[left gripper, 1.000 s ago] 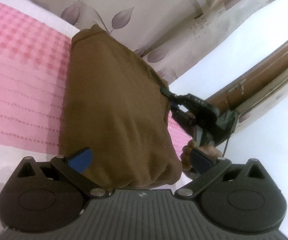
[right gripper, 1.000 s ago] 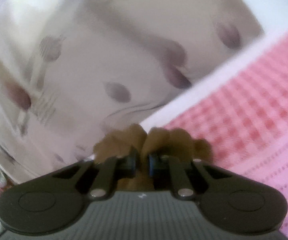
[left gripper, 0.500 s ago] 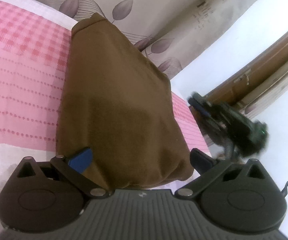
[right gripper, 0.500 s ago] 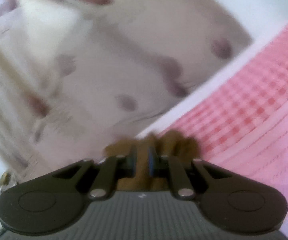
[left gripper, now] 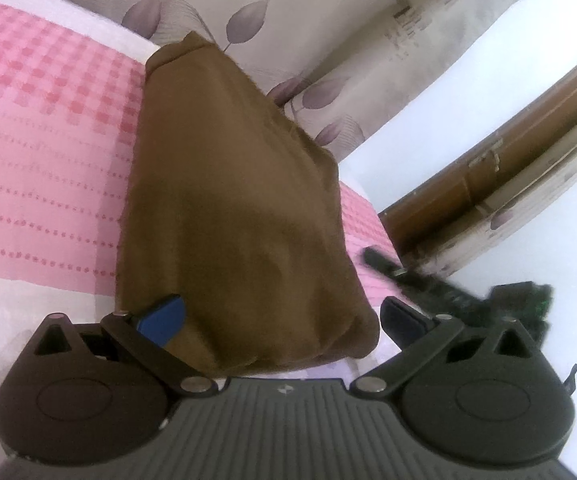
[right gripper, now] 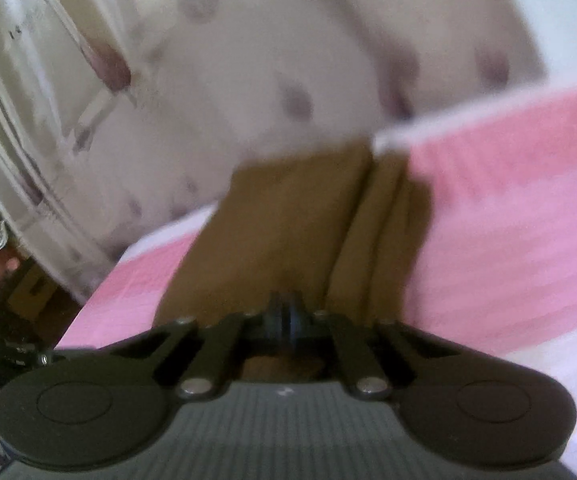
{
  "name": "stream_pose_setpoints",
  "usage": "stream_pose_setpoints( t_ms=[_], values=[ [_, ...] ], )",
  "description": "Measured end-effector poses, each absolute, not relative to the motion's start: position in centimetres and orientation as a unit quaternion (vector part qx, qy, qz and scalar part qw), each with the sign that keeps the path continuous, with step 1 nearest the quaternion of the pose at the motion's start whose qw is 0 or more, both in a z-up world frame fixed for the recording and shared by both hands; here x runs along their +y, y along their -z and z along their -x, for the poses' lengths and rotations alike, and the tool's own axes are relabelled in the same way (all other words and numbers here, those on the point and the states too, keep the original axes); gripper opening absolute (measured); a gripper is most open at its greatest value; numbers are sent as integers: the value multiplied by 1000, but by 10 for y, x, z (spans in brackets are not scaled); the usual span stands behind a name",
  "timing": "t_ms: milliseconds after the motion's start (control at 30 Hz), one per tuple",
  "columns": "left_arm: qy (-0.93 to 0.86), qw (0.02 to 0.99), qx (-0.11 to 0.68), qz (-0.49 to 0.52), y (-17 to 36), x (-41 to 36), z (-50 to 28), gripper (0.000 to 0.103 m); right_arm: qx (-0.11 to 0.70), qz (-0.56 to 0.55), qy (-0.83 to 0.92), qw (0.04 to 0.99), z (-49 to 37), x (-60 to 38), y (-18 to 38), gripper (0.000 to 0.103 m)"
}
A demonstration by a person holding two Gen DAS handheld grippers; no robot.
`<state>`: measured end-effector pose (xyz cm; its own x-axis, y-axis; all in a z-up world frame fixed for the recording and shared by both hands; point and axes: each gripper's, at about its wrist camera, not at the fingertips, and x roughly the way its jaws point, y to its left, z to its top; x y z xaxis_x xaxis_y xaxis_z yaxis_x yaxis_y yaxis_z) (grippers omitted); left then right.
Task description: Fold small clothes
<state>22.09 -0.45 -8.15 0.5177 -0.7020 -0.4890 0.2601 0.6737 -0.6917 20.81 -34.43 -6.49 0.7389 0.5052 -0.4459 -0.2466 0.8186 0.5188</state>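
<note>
Closing right claw (right gripper: 284, 320) now off brown garment (left gripper: 232, 216); left claw (left gripper: 280, 316) wide.

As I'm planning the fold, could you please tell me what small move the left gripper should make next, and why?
Probably close the left gripper on the brown garment: its jaws stand open either side of the garment's near end, which lies on the pink bedspread.

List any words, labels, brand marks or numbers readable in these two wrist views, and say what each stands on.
None can be read.
Curtain: dark marks that may be print, too blurred to read.
Left claw housing: a small pale emblem, no letters legible.
Brown garment and pink bedcover: no text visible.
</note>
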Motion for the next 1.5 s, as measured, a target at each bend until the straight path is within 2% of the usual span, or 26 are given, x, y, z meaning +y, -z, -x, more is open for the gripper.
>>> stream_pose_setpoints(
  t_ms=[133,200,233,333,600,667,800,1000,1033,1100,1133,1167,1233,1433,1467,1500],
  values=[
    [296,817,410,278,89,-11,-225,102,264,-208,-180,924,-202,-380,37,0],
    [298,822,405,267,91,-13,-222,102,286,-208,-187,916,-204,-386,45,0],
    [300,824,401,263,91,-14,-221,102,290,-216,-194,912,-199,-387,51,4],
    [300,824,398,270,93,-11,-220,102,289,-285,-242,882,-187,-384,63,5],
    [295,824,400,271,90,-7,-219,102,342,-245,-251,872,-190,-335,96,9],
    [292,825,400,271,89,-6,-218,102,342,-217,-254,878,-189,-323,94,2],
    [291,823,402,277,86,-5,-217,102,310,-150,-218,913,-177,-326,68,0],
    [299,816,406,283,89,-9,-217,102,275,-164,-191,928,-165,-381,32,1],
    [299,817,404,282,90,-8,-216,102,273,-198,-208,918,-162,-388,36,3],
    [297,818,402,286,91,-7,-214,102,293,-238,-227,898,-162,-387,48,13],
    [295,817,402,288,92,-6,-214,102,300,-229,-223,899,-159,-379,54,31],
    [294,817,404,288,92,-6,-214,102,302,-223,-225,899,-158,-372,59,58],
    [294,819,405,281,89,-7,-213,102,307,-232,-239,892,-156,-358,71,82],
    [292,827,400,264,85,-5,-209,102,329,-180,-210,903,-171,-323,86,80],
    [292,827,400,266,85,-4,-209,102,330,-180,-212,902,-172,-321,88,73],
    [290,827,401,268,86,-4,-209,102,328,-183,-217,901,-174,-319,89,61]
  ],
)
